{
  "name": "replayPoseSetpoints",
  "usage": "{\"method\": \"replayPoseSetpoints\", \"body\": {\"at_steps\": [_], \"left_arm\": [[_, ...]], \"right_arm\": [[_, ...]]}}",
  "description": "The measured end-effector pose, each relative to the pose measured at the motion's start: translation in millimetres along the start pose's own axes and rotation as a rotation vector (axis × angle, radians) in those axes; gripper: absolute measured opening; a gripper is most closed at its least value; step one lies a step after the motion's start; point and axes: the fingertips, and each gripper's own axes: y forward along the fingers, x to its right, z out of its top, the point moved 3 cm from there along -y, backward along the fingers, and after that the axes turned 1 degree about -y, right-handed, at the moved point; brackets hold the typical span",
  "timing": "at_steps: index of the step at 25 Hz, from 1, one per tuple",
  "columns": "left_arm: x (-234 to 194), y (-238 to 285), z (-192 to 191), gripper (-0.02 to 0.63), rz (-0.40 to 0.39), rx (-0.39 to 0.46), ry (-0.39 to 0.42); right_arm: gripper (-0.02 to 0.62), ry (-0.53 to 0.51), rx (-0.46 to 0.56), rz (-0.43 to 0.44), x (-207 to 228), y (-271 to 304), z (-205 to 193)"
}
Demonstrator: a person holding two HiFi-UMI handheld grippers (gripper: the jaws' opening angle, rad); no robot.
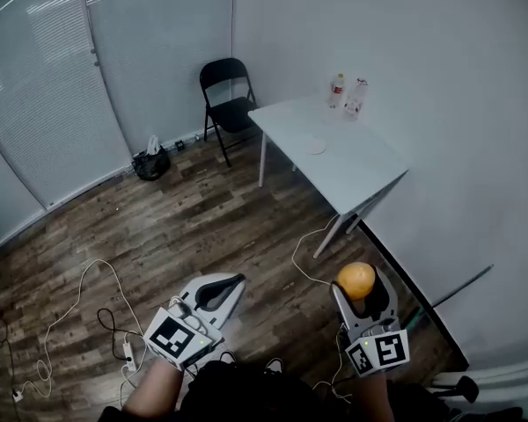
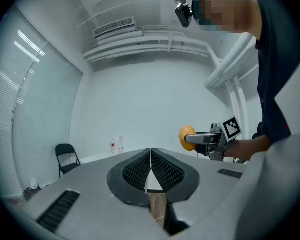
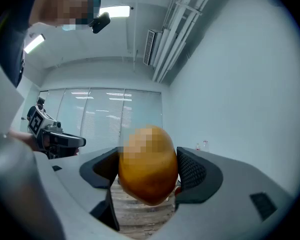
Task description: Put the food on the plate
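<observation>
An orange round fruit sits clamped between the jaws of my right gripper, held in the air above the wooden floor. In the right gripper view the fruit fills the gap between both pads. My left gripper is shut with nothing in it, its pads meeting along a thin seam. From the left gripper view the fruit shows off to the right. A small white plate lies on the white table some way ahead.
Two bottles stand at the table's far end by the wall. A black folding chair is left of the table, a dark bag by the blinds. Cables trail over the wooden floor.
</observation>
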Motion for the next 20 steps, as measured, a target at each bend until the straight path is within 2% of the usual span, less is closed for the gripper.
{"method": "replayPoseSetpoints", "body": {"at_steps": [7,20], "left_arm": [[-14.6,-10.8,-6.8,0.025,-0.015,0.008,-0.008],[-86.3,-56.0,-23.8,0.025,-0.02,-0.001,-0.005]], "right_arm": [[0.362,-0.009,-0.004,-0.006,-15.1,10.7,-2.6],[0.362,-0.021,-0.017,0.012,-88.0,72.6,-8.5]]}}
